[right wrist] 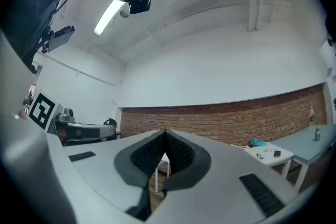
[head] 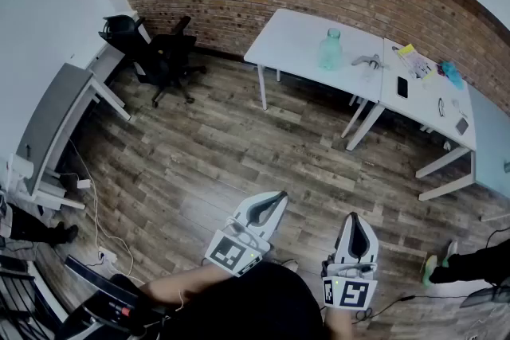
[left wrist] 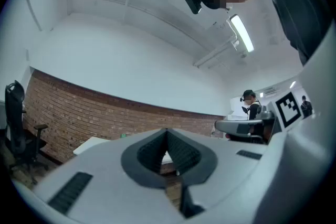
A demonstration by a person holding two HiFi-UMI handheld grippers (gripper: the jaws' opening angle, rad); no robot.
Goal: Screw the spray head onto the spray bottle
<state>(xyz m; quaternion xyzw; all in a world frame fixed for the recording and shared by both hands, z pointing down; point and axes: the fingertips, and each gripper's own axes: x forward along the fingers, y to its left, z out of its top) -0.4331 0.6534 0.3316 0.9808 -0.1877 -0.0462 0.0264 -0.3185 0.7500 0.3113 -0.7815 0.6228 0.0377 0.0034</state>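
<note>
A pale green spray bottle stands on the white table far across the room, with the grey spray head lying to its right. My left gripper and right gripper hang close to my body over the wooden floor, well short of the table. Both are shut, jaws meeting at their tips with nothing between them. In the left gripper view the left gripper points level toward the brick wall. The right gripper does the same in the right gripper view.
A second white table at the right carries a phone, a blue cloth and small items. A black office chair stands at the back left by a grey desk. Cables lie on the floor.
</note>
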